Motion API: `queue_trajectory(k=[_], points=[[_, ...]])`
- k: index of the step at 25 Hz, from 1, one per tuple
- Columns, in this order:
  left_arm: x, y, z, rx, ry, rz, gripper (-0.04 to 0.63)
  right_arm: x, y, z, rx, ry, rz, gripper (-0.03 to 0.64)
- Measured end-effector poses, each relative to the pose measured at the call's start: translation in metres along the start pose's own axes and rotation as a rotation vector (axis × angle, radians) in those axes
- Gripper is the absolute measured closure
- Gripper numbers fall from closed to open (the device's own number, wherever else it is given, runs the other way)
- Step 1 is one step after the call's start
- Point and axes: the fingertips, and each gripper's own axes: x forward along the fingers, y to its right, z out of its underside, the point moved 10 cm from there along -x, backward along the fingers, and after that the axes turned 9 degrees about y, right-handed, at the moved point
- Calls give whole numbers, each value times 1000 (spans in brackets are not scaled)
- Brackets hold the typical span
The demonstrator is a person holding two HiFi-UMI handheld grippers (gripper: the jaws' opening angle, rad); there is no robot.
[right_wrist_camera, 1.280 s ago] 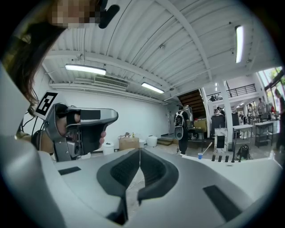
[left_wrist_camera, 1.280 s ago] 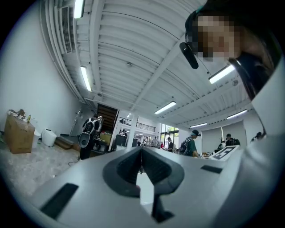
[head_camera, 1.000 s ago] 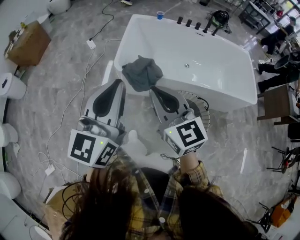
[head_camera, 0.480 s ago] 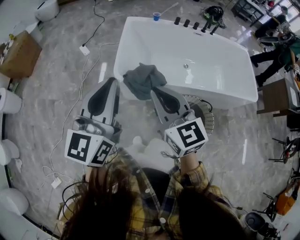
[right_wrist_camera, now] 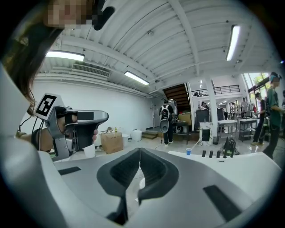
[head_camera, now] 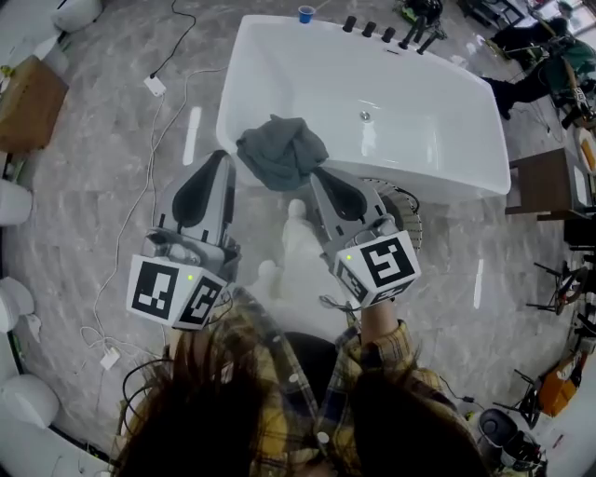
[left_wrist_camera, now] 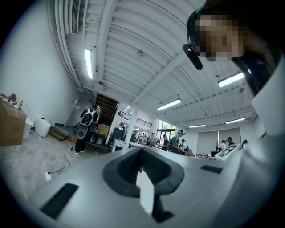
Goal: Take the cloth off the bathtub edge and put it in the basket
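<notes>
Basket point(head_camera: 408, 214) half behind right tool point(head_camera: 319, 175)

Blue cup point(head_camera: 305, 13), cardboard box point(head_camera: 28, 91)

The left tongs point(head_camera: 220, 160) and right tongs point(head_camera: 318, 175) are held out side by side before the chest, tips pointing away, roughly level. Each has its jaws pressed together on nothing. A checked sleeve point(head_camera: 384, 343) shows at the right wrist; the hands seem hidden beneath the housings.
</notes>
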Motion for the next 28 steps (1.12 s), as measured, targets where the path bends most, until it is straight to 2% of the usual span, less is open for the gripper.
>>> queue_trajectory(k=[6, 18, 28], points=[[49, -18, 11, 8, -8, -14, 577, 41, 43, 2, 18, -2, -22, 600], [187, -60, 28, 4, -13, -63, 577, 146, 149, -16, 1, -32, -99, 600], [239, -65, 38, 45, 5, -119, 577, 184, 200, -14, -7, -36, -175, 600]])
